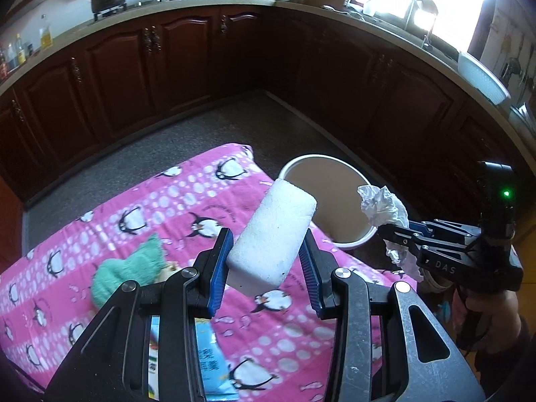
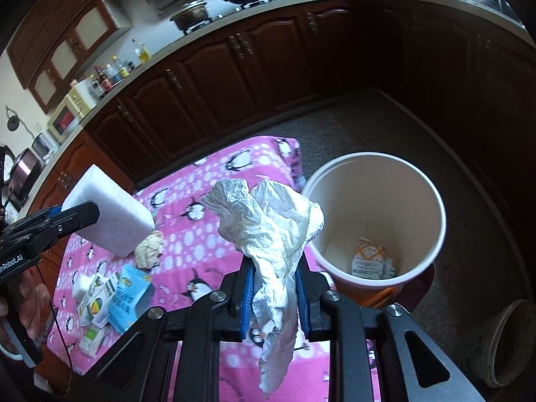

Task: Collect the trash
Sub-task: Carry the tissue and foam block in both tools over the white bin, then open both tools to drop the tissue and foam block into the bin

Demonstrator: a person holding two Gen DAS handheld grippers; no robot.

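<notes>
The left tongs (image 1: pixel 266 261) are clamped on a white foam block (image 1: pixel 273 234), gripped across its near half so the far end juts up and forward. The right tongs (image 2: pixel 273 296) are pinched almost closed on a crumpled white plastic wrapper (image 2: pixel 268 221); its bulk blooms above the blue pads (image 2: pixel 247 298) and a loose tail hangs down below them.

Both pieces look ready to be dropped into the bin (image 2: pixel 432 187), a pale round tub with some packaging already at its bottom. In the right wrist view its mouth lies just right of and beyond the wrapper; in the left wrist view it sits right of and beyond the block, partly hidden behind it. To do this well, each load should be carried fully over the opening before the tongs let go: the wrapper is light and its tail may cling to a pad, so a wide release is safer, perhaps with a small shake. The block is stiff and should fall cleanly once centred, though it could bounce off the rim if released early.

Left of the bin, the tabletop under a pink penguin cloth (image 2: pixel 214 174) holds more to collect: a crumpled beige wad (image 2: pixel 149 251), 2 or 3 small cartons (image 2: pixel 97 305) and a blue packet (image 2: pixel 129 298), all well left of the right tongs. A teal cloth (image 1: pixel 130 268) lies near the left tongs.
</notes>
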